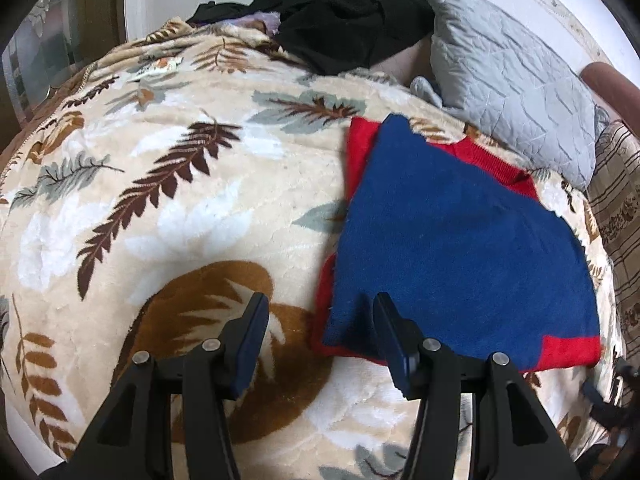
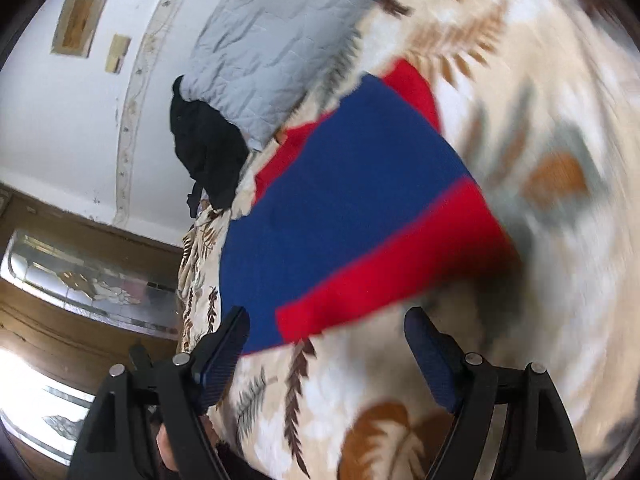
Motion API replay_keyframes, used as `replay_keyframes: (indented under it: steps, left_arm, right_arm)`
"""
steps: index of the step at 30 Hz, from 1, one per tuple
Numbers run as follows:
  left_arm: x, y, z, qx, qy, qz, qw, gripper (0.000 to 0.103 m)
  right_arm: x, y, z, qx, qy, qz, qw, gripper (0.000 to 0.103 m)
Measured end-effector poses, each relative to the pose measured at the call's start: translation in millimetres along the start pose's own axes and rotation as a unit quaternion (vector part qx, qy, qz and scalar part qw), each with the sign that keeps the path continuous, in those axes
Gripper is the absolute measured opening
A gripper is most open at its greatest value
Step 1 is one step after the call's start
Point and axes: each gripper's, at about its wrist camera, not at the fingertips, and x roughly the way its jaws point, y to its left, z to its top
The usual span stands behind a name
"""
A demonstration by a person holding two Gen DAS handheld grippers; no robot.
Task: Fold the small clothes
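**Folded red-and-blue garment lies flat on the leaf-print blanket**

On the left, the leaf-print blanket (image 1: 168,208) covers the bed in cream, brown and grey. The left gripper (image 1: 320,312) hovers over it with its jaws apart and nothing between them; one finger sits above the blanket, the other above the near left corner of the garment. The red-and-blue garment (image 1: 452,240) lies folded flat on the blanket's right half, blue on top with red showing at the edges. Behind it a black garment (image 1: 344,12) is heaped at the far end, and a grey quilted pillow (image 1: 516,80) rests to the right.

In the right wrist view, which is blurred, the right gripper (image 2: 326,320) is spread wide and empty, just short of the garment's near red edge.
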Motion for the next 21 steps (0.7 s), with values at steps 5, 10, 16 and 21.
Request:
replay_keyframes:
  steps: [5,10,16,21]
  left_arm:
    - [-14.2,-15.8,0.0,0.019,-0.015,0.002,0.9997,0.055]
    - [-21.7,-36.8,-1.0,0.045,-0.018,0.008,0.9988,0.055]
    - [-28.2,-53.5,-4.9,0.065,-0.025,0.024,0.9973,0.055]
    - [-30.1,-59.3,-7.5,0.069,-0.026,0.025,0.9969,0.055]
  right_arm:
    - [-5.5,-20.6,9.7,0.044,-0.022,0.009,0.999,0.083]
    - [4.2,-21.1,27.5,0.060,-0.032,0.000,0.998,0.083]
    - [10.0,-18.4,29.2,0.053,-0.038,-0.001,0.998,0.082]
    - [8.7,-16.6,26.7,0.065,-0.027,-0.008,0.997,0.081]
